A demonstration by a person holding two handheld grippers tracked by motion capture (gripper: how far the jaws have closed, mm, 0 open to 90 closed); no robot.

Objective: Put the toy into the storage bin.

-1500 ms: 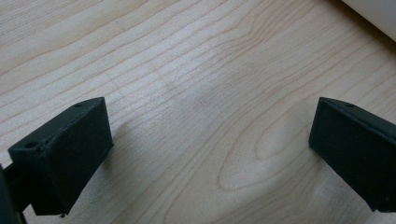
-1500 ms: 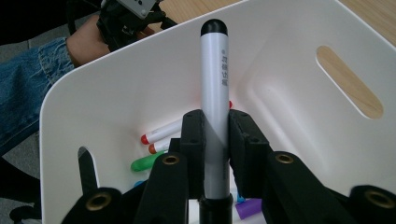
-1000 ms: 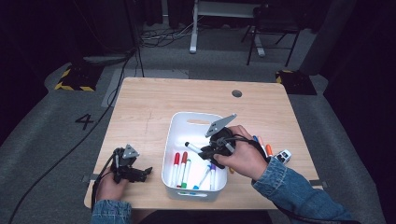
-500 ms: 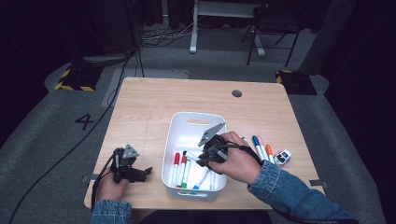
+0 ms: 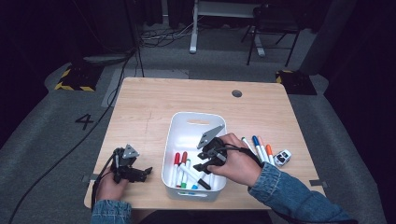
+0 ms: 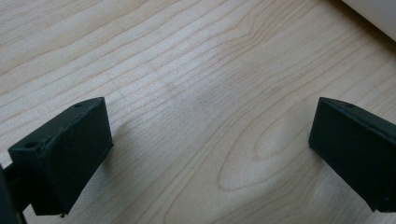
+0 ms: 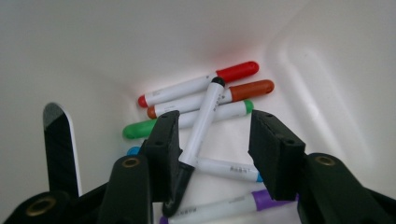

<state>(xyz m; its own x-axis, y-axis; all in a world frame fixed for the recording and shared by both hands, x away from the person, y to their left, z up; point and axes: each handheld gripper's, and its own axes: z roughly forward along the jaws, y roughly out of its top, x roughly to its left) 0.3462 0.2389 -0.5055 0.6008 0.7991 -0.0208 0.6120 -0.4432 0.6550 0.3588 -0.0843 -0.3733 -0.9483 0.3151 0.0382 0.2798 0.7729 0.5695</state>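
Right gripper (image 7: 212, 135) just opening, its black-capped marker (image 7: 201, 128) dropped loose into the white bin (image 5: 187, 122) — six binned, four markers (image 5: 259, 148) left on the table (image 5: 154, 100).

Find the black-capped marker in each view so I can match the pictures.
High view: the black-capped marker lies slanted across the others in the white bin, below the right gripper.
Left gripper view: not in it.
Right gripper view: centre, between open jaws.
Shared landmark: the red-capped marker.
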